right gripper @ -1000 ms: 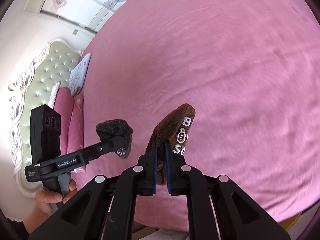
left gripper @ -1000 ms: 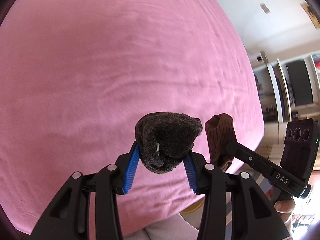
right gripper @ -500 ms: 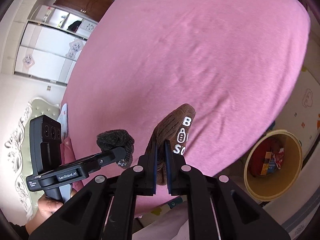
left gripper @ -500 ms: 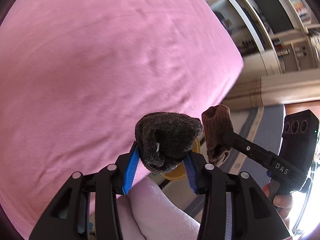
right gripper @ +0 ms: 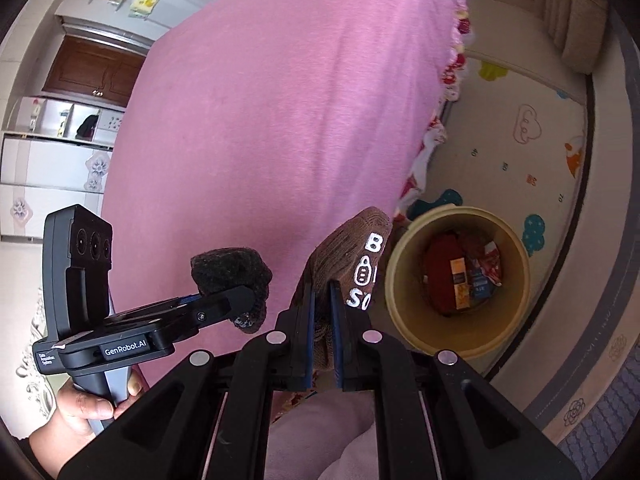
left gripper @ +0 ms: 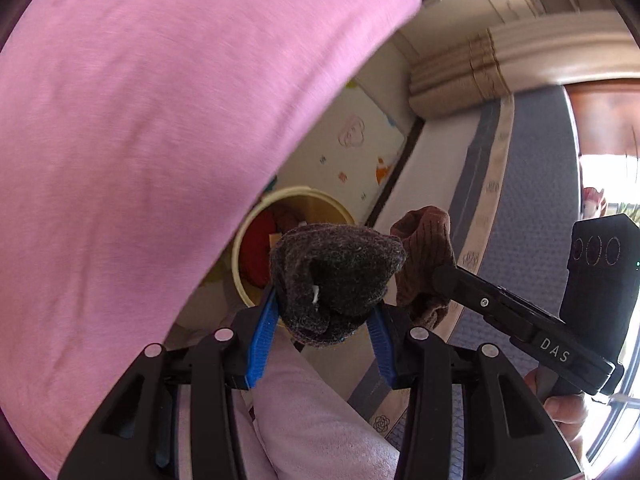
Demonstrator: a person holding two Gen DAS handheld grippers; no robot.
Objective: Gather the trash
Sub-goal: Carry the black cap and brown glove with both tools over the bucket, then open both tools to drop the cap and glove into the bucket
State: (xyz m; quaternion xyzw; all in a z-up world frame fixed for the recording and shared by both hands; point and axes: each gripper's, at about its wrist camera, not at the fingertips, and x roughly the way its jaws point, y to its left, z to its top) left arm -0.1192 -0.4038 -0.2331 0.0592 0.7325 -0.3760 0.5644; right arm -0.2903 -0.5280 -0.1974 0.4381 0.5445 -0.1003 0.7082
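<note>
Left wrist view: since a second ago we have swung off the pink bed (left gripper: 132, 128), and the yellow bin (left gripper: 240, 276) now shows beyond it, so dropping looks close. Our left hand-held gripper (left gripper: 322, 320) is clamped on a dark grey sock (left gripper: 336, 276), bunched, no clear long axis.

Right wrist view: our right hand-held gripper (right gripper: 321, 316) pinches the brown sock (right gripper: 348, 256), long axis pointing up and away, beside the bin (right gripper: 404, 320).

Pink bedspread (left gripper: 140, 140) above a cartoon play mat (right gripper: 532, 152); wardrobe (right gripper: 48, 168) behind
</note>
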